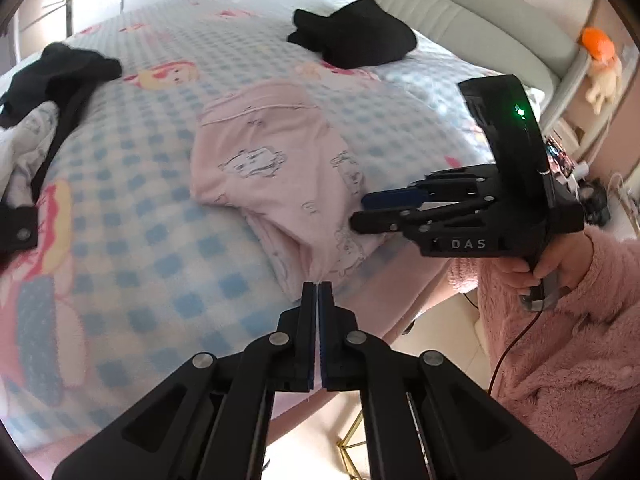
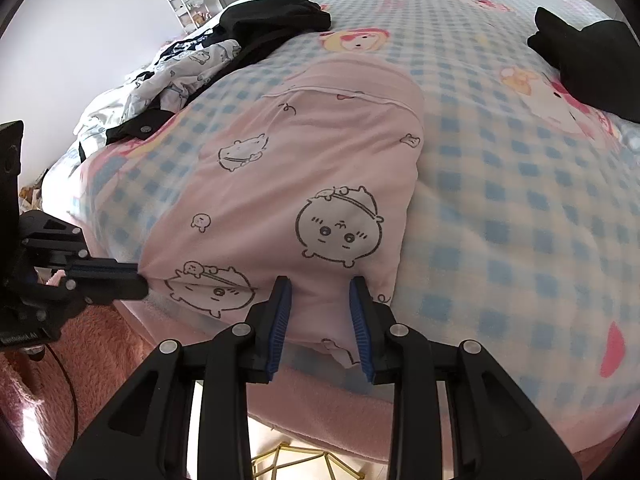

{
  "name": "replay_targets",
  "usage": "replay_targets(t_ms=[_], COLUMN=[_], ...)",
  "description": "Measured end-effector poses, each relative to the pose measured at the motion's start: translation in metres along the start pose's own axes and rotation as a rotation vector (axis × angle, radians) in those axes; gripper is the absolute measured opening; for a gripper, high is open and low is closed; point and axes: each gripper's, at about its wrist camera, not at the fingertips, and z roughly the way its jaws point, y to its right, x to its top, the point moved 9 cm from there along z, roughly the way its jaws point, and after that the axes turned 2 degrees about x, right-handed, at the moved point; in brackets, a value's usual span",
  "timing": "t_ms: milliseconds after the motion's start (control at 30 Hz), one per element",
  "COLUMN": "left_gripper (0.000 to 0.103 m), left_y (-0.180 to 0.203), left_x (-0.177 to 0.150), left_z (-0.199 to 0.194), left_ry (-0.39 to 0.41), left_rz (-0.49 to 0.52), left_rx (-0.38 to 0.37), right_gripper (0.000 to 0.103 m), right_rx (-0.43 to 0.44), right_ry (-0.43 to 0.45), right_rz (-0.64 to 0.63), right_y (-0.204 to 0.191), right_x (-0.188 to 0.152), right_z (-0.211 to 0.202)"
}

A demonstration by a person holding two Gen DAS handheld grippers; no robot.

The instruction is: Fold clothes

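On the bed, pink garment (apparently pinched) between left tool.

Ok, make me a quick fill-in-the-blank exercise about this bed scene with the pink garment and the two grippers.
1. The left gripper is shut on a corner of the ____ garment.
2. The right gripper has its jaws ____ at the garment's near edge.
3. The blanket under the garment has a blue and white ____ pattern.
4. The folded item lying farther back on the bed is ____ in colour.

Missing words: pink; apart; checked; black
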Motion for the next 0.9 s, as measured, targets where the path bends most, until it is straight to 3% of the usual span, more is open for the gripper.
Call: replay_targets(t_ms=[200,367,400,433,467,500,567,600,733,867,900], left_gripper=[0.001,0.006,0.017,0.039,0.046,0.045,0.012,0.004,0.004,0.008,0.022], left_y=[-0.013,0.002,0.005,0.007,0.009,0.009,0.011,0.011,0.005,-0.014,-0.020], left_x=[0.000,0.012,0.013,0.014,0.015,0.015,0.017,0.018,0.015,0.009,0.009], left_z=[-0.013,0.007,0.010,0.015,0.018,0.018,0.019,0.020,0.019,0.016,0.015], left_ry=[0.038,0.045,0.049,0.050,0.051,0.060,0.081,0.080,0.069,0.029,0.028], left_rz=[-0.128,-0.164,-0.168,-0.175,-0.186,-0.196,-0.195,-0.187,-0.181,-0.233,-0.255], left_rx=[-0.039,-0.120,-0.136,-0.149,-0.157,-0.161,-0.161,-0.151,-0.132,-0.087,-0.066], right_gripper=[0.031,0.032,0.032,0.032,0.032,0.032,0.032,0.032,0.032,0.043,0.043], right_rx=[0.025,0.090,0.080,0.067,0.054,0.041,0.046,0.048,0.032,0.003,0.011], right_ry=[0.013,0.054,0.054,0.053,0.048,0.042,0.014,0.009,0.009,-0.015,-0.008], right_rz=[0.038,0.018,0.005,-0.009,-0.010,-0.010,0.028,0.043,0.053,0.099,0.115], right_y=[0.002,-0.019,-0.020,-0.021,-0.019,-0.016,-0.007,-0.004,0.007,0.029,0.033], right_x=[0.002,0.005,0.005,0.004,0.003,0.001,-0.003,-0.004,-0.005,-0.007,-0.006], right_z=[-0.005,-0.021,-0.022,-0.022,-0.021,-0.020,-0.014,-0.012,-0.013,-0.015,-0.019])
